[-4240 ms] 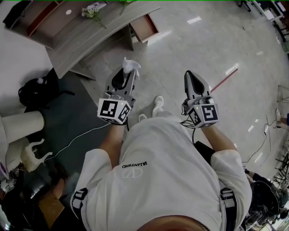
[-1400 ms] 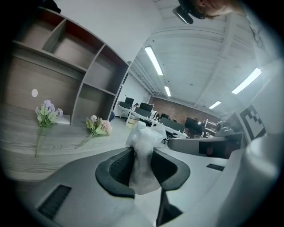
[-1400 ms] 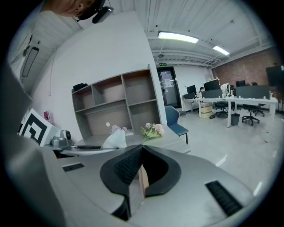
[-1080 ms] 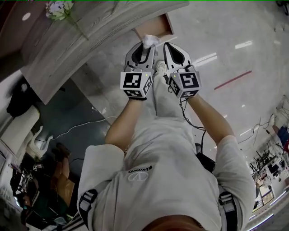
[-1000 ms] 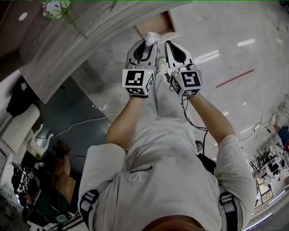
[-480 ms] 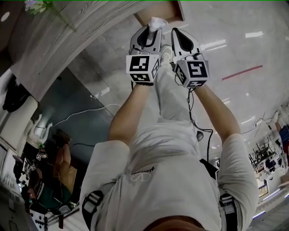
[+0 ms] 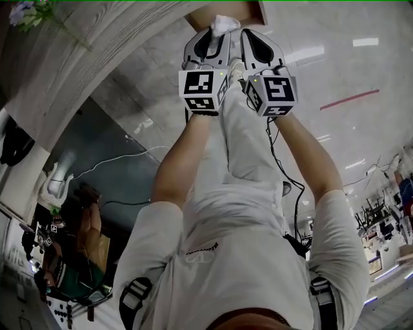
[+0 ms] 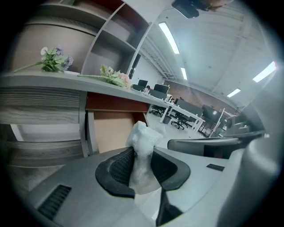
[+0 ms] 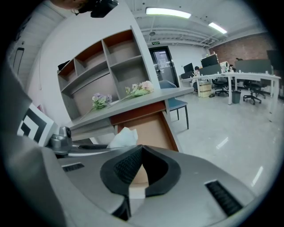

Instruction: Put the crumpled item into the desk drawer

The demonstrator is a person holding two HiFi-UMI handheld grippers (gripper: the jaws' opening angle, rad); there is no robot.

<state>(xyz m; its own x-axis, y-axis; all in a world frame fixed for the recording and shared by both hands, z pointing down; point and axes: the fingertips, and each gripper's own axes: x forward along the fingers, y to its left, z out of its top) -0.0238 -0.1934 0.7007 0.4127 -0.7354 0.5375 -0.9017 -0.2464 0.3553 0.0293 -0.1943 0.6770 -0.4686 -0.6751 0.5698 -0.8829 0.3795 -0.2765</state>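
A white crumpled item [image 8: 143, 136] stands up between the black pads of my left gripper [image 8: 143, 163], which is shut on it. In the head view the crumpled item [image 7: 222, 24] pokes out of the left gripper [image 7: 217, 33] just before the open wooden drawer [image 7: 226, 9] at the top edge. The drawer [image 8: 113, 133] gapes under the grey desk top [image 8: 66, 79], straight ahead of the left jaws. My right gripper [image 9: 141, 149] is shut with nothing in it, close beside the left one. From its view the crumpled item [image 9: 124, 137] shows to the left, before the drawer [image 9: 153, 128].
Artificial flowers [image 8: 53, 60] lie on the desk top, with open shelves [image 9: 95, 73] above. Office desks and chairs [image 9: 230, 84] stand far off to the right. In the head view a dark mat [image 7: 122, 167] and a white cable [image 7: 122, 158] lie on the floor to the left.
Both grippers have moved forward side by side toward the drawer, which now sits at the head view's top edge. The left gripper still holds the crumpled item.
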